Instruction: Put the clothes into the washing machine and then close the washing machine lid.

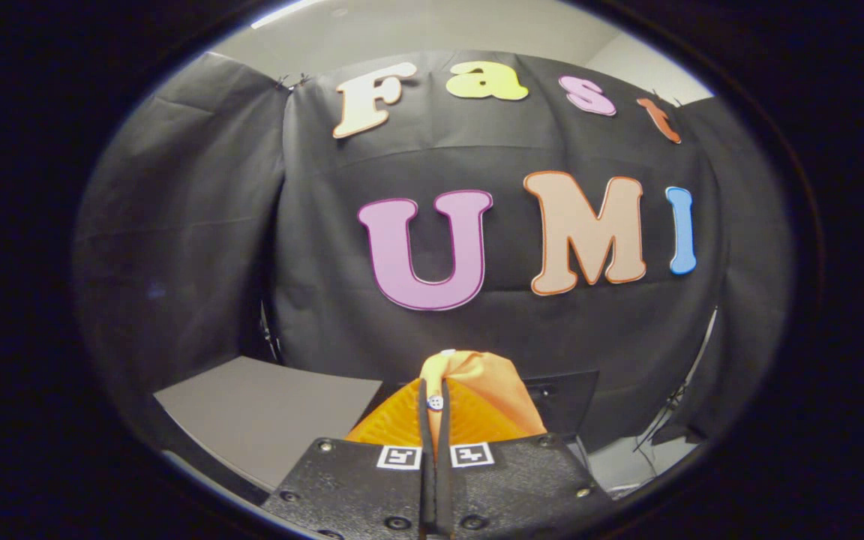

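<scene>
The claw point(436, 401) has its two fingers pressed together on an orange garment point(488, 386) with a small white button point(436, 403) at the pinch, the cloth bunching up just ahead of the fingertips, above a grey worktop point(267, 420) before the black cloth wall point(199, 247).
</scene>
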### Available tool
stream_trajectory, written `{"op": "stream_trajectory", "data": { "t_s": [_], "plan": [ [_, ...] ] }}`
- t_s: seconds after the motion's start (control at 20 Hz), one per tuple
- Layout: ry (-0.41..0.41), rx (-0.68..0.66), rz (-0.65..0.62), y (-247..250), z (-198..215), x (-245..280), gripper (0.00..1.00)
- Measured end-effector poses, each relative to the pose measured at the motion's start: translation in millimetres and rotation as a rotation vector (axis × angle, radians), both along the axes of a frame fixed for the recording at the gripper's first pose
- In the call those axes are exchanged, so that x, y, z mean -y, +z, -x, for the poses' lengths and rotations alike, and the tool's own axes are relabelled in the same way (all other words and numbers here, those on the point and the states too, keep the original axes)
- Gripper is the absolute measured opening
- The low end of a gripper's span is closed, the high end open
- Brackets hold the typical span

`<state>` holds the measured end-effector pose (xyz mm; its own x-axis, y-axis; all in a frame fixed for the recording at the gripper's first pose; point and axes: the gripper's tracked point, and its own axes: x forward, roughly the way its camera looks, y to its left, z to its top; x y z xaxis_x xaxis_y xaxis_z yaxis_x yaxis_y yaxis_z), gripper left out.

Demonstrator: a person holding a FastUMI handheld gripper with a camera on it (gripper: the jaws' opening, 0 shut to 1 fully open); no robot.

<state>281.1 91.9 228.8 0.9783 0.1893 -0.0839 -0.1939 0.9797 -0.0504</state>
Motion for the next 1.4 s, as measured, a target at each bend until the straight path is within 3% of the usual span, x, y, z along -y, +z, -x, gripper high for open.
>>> {"op": "stream_trajectory", "data": {
  "t_s": [0.2,0.45,0.95,1.3,1.4],
  "plan": [
    [0.005,-0.058,0.099,-52,-12,9,0.00],
    [-0.006,-0.148,0.070,-121,-26,19,0.00],
    [-0.121,-0.349,-0.009,-277,-66,62,0.00],
    [-0.210,-0.485,0.009,-333,-67,76,0.01],
    [-0.229,-0.495,-0.006,-327,-66,79,0.01]
  ]
}}
